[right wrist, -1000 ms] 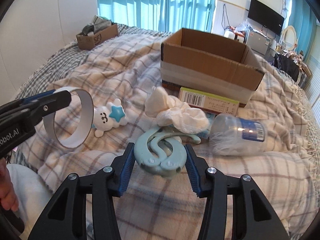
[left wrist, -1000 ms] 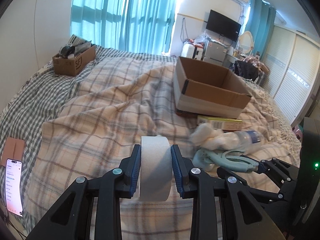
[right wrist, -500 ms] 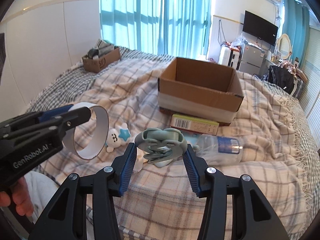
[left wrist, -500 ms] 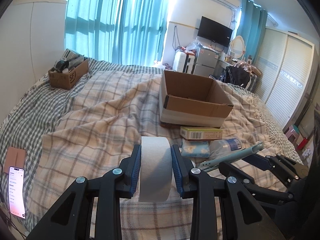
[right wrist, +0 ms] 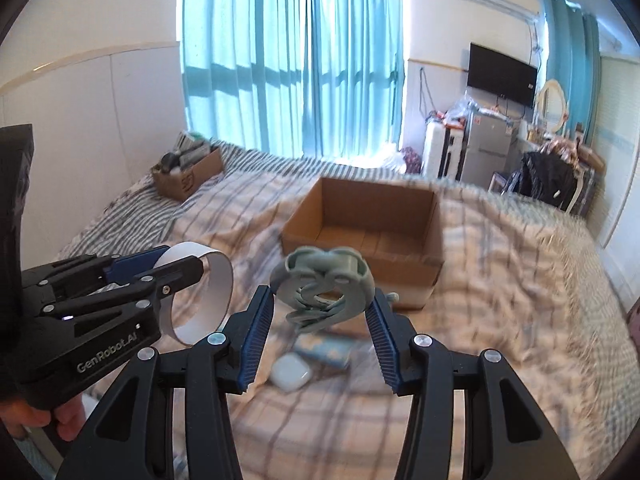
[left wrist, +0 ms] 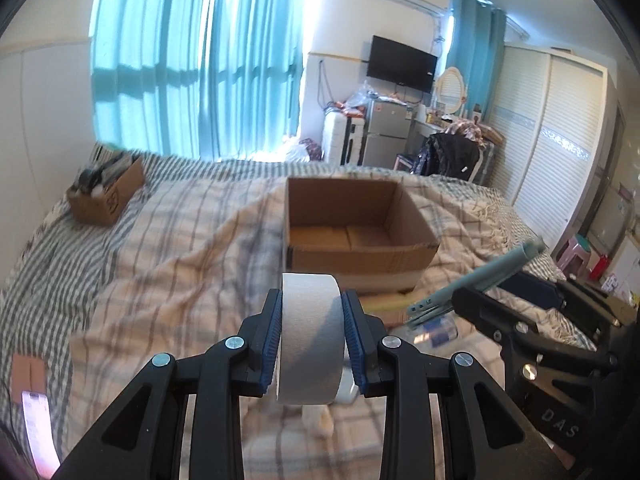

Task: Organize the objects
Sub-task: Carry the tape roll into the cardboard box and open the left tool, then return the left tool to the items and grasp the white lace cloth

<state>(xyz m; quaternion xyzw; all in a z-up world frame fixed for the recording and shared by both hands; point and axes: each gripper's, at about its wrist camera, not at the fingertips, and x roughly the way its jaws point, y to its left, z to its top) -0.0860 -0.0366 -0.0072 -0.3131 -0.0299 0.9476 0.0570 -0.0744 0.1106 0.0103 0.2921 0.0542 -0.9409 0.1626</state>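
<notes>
My left gripper [left wrist: 311, 338] is shut on a white tape roll [left wrist: 310, 340], held above the plaid bed; it also shows in the right wrist view [right wrist: 208, 292]. My right gripper [right wrist: 320, 320] is shut on a pale green plastic hanger clip [right wrist: 322, 288], also raised; its edge shows in the left wrist view [left wrist: 476, 280]. An open, empty cardboard box [left wrist: 356, 232] stands on the bed just ahead of both grippers and also shows in the right wrist view [right wrist: 372, 232].
A white earbud case [right wrist: 290, 372] and a pale blue packet [right wrist: 324, 350] lie on the blanket below the right gripper. A small full cardboard box [left wrist: 106, 196] sits far left. A phone [left wrist: 38, 424] lies at the bed's left edge. Wardrobe and fridge stand behind.
Both grippers have lifted their objects off the bed and moved forward toward the open box, which now looks closer and shows its inside.
</notes>
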